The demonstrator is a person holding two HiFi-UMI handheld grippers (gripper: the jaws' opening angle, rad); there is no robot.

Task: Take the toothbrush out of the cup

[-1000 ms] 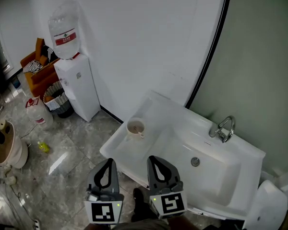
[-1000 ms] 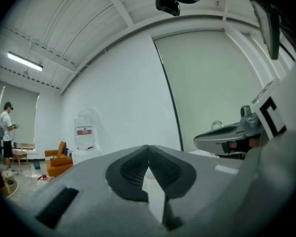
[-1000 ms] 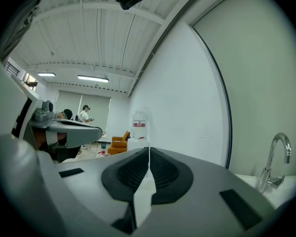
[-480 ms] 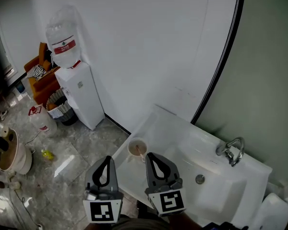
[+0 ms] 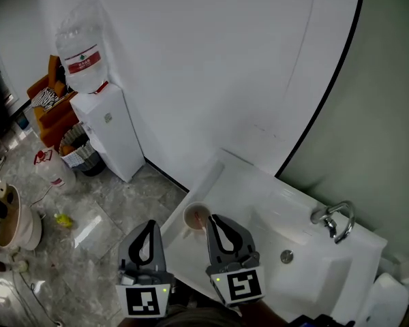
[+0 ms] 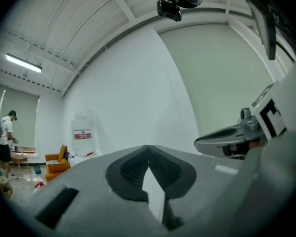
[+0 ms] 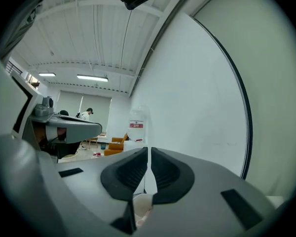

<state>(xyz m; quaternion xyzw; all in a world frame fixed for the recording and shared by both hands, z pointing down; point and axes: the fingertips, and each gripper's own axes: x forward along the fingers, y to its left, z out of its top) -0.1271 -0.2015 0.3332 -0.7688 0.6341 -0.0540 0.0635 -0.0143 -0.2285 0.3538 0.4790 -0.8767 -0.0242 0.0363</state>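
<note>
A pale cup [image 5: 194,216] stands on the left ledge of the white sink [image 5: 259,189], with a pinkish toothbrush [image 5: 200,219] leaning inside it. My right gripper [image 5: 216,219] is level and shut on nothing, its tips just right of the cup's rim. In the right gripper view the cup [image 7: 143,205] shows low between that gripper's [image 7: 148,150] closed jaws. My left gripper [image 5: 150,224] hangs over the floor, left of the sink's corner, also shut and empty. In the left gripper view its pads [image 6: 138,168] meet at the tip, and the right gripper's side [image 6: 232,135] shows to the right.
A faucet [image 5: 335,221] and drain [image 5: 287,256] lie in the basin to the right. A white water dispenser [image 5: 105,128] with a bottle stands by the wall at left, near an orange chair [image 5: 51,111] and a bin [image 5: 75,145]. The floor is grey tile [image 5: 88,223].
Both grippers and the head camera have moved forward toward the sink. The cup has come from well ahead of the jaws to right beside the right gripper's tips.
</note>
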